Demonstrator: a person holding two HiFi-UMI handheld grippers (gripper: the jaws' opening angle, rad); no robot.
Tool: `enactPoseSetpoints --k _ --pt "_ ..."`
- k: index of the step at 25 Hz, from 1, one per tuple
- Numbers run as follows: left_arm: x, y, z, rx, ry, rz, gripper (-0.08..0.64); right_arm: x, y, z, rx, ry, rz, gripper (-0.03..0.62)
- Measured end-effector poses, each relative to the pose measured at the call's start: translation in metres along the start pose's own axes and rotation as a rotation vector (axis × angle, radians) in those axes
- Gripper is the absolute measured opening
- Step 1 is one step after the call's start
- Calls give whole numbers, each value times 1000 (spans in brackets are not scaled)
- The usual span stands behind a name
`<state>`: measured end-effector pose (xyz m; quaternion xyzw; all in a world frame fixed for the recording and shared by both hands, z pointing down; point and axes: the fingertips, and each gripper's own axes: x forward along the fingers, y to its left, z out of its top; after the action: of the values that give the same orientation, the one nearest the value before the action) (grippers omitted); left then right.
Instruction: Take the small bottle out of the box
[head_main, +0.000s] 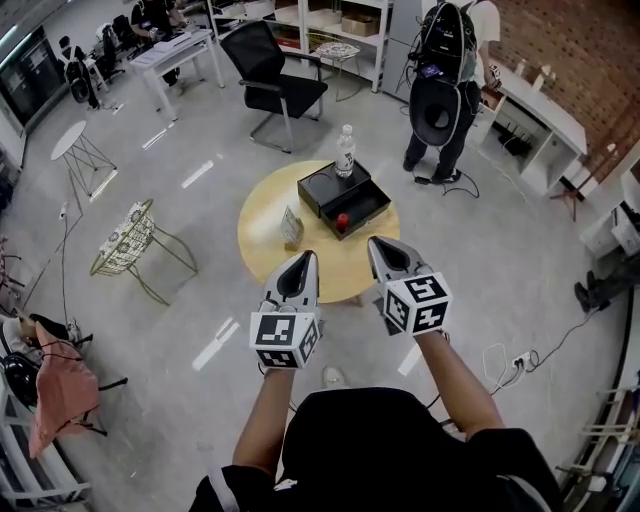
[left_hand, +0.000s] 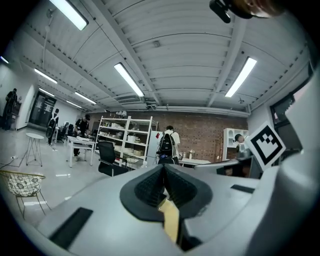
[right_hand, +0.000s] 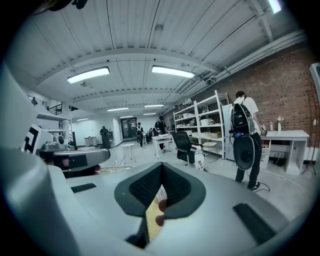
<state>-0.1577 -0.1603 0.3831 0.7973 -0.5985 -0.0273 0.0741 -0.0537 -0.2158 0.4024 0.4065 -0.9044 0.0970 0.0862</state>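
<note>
A round yellow table carries an open black box. A small red-capped bottle lies in the box's front tray. A clear water bottle stands at the back of the box. My left gripper hangs over the table's near edge, jaws shut and empty. My right gripper is beside it, just short of the box, also shut on nothing. In the left gripper view the left gripper shows closed jaws with yellow tabletop below. In the right gripper view the right gripper is closed; the water bottle stands beyond.
A small card stand sits on the table left of the box. A black office chair and a person with a backpack are behind the table. A wire chair stands to the left, and cables lie on the floor at right.
</note>
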Motion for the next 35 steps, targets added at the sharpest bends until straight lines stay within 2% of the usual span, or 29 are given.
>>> enactPoseSetpoints --k 14,23,35 --pt "33 13 -7 -4 14 -73 11 39 -14 -10 9 35 -12 0" --pt "77 30 -20 6 63 -55 11 85 -41 -17 14 70 7 0" --pt "146 68 -49 -44 139 -5 11 159 -84 -45 1 184 47 1"
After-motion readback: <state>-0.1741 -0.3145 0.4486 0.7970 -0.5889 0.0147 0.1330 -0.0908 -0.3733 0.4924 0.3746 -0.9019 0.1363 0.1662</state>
